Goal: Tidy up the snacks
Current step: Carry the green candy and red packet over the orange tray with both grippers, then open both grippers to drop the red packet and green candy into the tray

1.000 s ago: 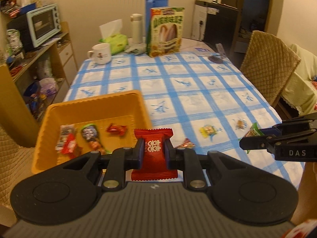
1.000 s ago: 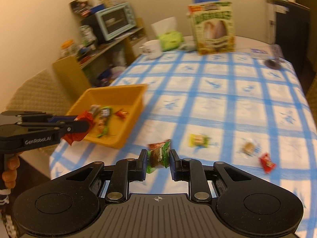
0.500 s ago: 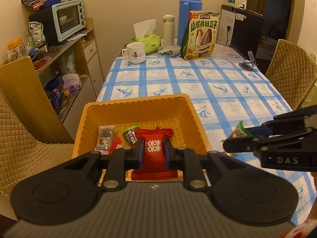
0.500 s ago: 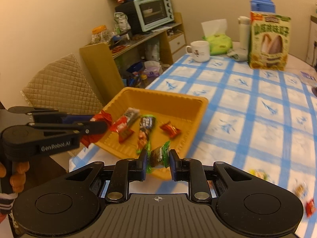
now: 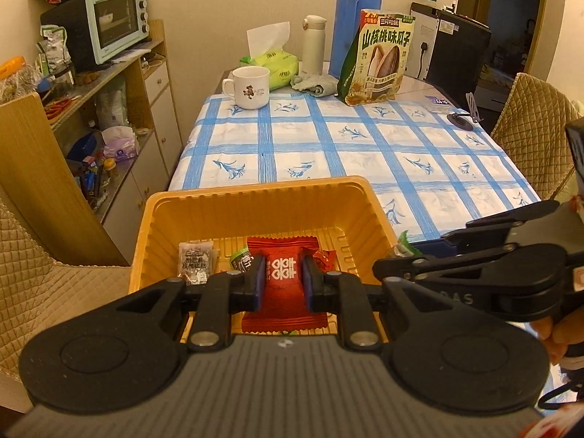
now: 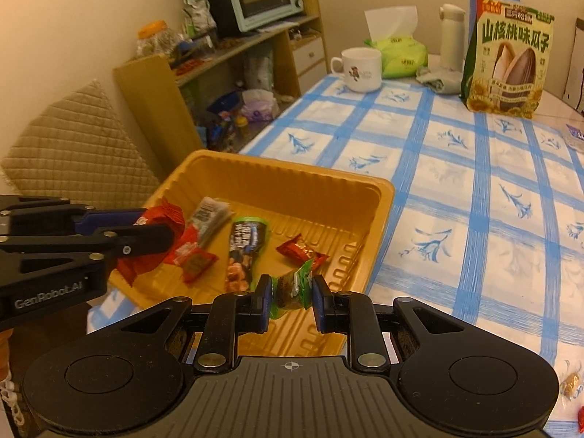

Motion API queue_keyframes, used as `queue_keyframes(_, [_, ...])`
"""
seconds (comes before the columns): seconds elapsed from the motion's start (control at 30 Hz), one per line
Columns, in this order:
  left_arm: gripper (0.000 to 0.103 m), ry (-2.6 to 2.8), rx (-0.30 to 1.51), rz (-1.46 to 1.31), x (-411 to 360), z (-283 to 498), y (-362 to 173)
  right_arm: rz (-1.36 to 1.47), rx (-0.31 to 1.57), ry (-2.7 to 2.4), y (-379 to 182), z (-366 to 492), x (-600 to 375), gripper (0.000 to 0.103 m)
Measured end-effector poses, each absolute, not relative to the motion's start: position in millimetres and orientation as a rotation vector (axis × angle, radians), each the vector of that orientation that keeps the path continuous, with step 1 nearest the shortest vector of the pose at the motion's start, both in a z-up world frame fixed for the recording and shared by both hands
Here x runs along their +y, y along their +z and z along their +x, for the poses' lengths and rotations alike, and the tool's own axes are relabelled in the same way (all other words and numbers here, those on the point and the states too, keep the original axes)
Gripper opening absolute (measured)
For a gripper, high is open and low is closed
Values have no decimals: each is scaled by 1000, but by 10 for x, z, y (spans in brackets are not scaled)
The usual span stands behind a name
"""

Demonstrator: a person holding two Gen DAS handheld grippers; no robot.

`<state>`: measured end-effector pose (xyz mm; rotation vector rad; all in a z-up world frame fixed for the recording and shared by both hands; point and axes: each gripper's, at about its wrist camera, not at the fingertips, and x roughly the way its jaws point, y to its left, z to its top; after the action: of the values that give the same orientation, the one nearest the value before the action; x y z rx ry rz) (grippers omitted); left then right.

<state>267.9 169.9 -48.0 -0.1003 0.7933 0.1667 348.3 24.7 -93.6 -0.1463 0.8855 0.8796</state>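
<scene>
Red snack packet pinched between left jaws, above yellow tray

- A yellow plastic tray sits at the near corner of the blue-checked table, open side up.
- A red packet with white characters hangs above the tray, pinched upright at its middle.
- A small green-and-brown packet is clamped above the tray's near right edge.
- Loose on the tray floor: a long dark bar, a red candy, a silver-grey packet and a red wrapper.
</scene>
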Motion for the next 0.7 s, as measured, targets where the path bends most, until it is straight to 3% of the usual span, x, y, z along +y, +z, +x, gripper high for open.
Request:
queue_keyframes(0.57, [19, 130, 837, -136, 1868, 2955, -724, -170, 907, 832, -1166, 3687, 489, 24])
queue_keyframes(0.7, [19, 123, 840, -137, 1874, 2997, -737, -162, 904, 827, -1142, 3713, 489, 40])
